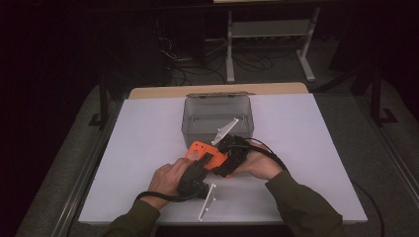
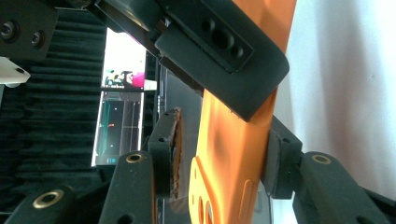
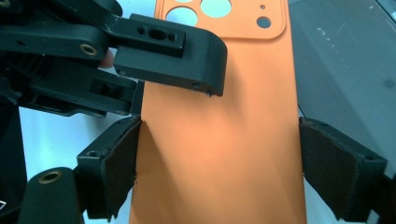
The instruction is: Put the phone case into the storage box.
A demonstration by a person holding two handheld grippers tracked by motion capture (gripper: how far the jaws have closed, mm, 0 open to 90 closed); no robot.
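I'm looking down on the white table (image 1: 148, 148) and both hands are meeting just in front of the grey bin (image 1: 217, 118), which is standing at the middle of the far half. Between them is the orange phone case (image 1: 205, 154), lifted off the tabletop and sitting close to the bin's near wall.

I'm holding the right gripper (image 3: 219, 163) across the width of the case: in the right gripper view its two pads are pressing on the case's long edges, one on each side, so these tongs are clamping the case with the jaws standing wide. The camera cut-outs are showing at the far end of the case.

I'm working the left gripper (image 2: 219, 158) in from the other side. In the left gripper view the case (image 2: 233, 140) is running edge-on between its jaws; the pad on the right of that view is sitting against the case, while the worn pad (image 2: 176, 154) on the other side is standing just off it with a thin gap. So these tongs are straddling the case but not pinching it. The right gripper's jaw is crossing over the case above them.
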